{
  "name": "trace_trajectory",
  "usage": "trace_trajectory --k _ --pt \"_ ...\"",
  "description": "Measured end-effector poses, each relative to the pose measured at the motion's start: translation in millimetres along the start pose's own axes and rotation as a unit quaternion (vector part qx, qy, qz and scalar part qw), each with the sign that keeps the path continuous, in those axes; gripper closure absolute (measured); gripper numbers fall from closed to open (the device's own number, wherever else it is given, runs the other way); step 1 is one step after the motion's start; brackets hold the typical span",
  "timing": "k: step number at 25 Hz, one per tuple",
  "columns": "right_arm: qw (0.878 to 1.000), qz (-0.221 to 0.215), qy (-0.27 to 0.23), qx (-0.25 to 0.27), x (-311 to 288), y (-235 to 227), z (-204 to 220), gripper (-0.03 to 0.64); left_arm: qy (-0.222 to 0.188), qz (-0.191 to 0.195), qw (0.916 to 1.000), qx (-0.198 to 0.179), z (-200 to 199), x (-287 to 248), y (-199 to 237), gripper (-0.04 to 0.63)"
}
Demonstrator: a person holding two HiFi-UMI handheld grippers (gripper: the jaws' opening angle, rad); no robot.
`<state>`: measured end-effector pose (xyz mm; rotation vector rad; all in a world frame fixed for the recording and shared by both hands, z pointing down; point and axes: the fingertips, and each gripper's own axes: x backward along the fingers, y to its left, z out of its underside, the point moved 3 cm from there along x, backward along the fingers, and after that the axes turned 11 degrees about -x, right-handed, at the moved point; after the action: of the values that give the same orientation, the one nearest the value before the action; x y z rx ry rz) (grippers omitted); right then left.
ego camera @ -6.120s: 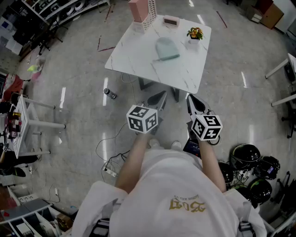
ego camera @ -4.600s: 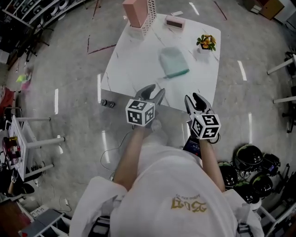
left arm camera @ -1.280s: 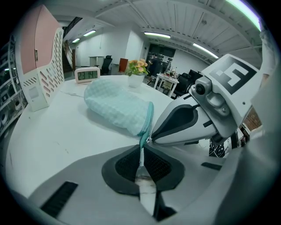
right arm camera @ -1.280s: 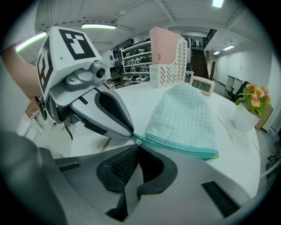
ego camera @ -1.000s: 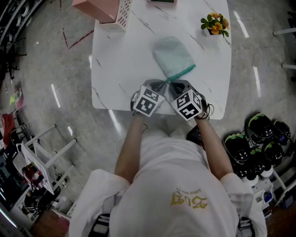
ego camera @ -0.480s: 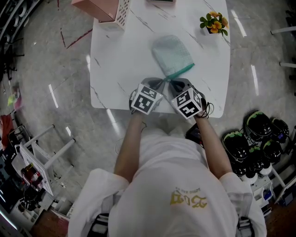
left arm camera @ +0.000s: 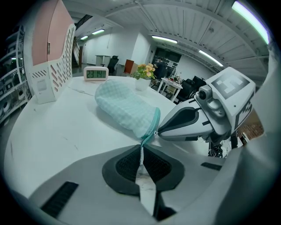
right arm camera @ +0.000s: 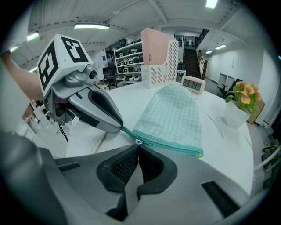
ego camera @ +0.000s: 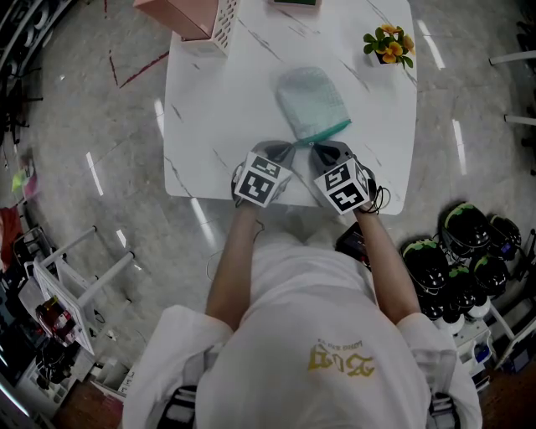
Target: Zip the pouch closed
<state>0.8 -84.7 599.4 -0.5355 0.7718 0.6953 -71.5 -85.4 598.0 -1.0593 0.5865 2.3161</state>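
A mint-green checked pouch (ego camera: 311, 100) lies on the white marble table (ego camera: 209, 126), its teal zipper edge (right arm camera: 169, 146) facing me. My left gripper (left arm camera: 141, 149) is shut on the thin tab at the pouch's left corner (left arm camera: 145, 139). My right gripper (right arm camera: 138, 145) is shut on the small silver zipper pull (right arm camera: 138, 142) at that same end of the zipper. The two grippers meet tip to tip at the pouch's near corner, left gripper (ego camera: 289, 151) beside right gripper (ego camera: 316, 151). The pouch (left arm camera: 125, 107) looks puffed.
A pink slotted file holder (ego camera: 188, 17) and a small clock (left arm camera: 96, 73) stand at the table's far side. A pot of orange flowers (ego camera: 385, 42) stands at the far right corner. Several helmets (ego camera: 469, 243) lie on the floor at the right. The table's near edge lies just below the grippers.
Several seconds ago both grippers hung in the air short of the table; now they are at the pouch's near corner. Over the last second nothing has visibly moved.
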Motion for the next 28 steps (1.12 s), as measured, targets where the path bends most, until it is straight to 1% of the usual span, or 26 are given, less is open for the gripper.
trace_trajectory --k 7,18,28 --pt "1.000 0.011 -0.001 0.001 1.7 -2.8 -1.4 0.601 -0.002 -0.002 1.0000 0.002 -0.1 2.5 1.5 0.558" --pt "1.000 0.025 0.000 -0.007 5.3 -15.9 -0.6 0.601 0.005 -0.020 0.9997 0.009 2.5 6.1 10.9 0.558" --pt "0.999 0.039 0.003 -0.018 7.7 -33.4 1.6 0.601 0.008 -0.039 0.9989 0.025 8.7 11.0 22.9 0.558"
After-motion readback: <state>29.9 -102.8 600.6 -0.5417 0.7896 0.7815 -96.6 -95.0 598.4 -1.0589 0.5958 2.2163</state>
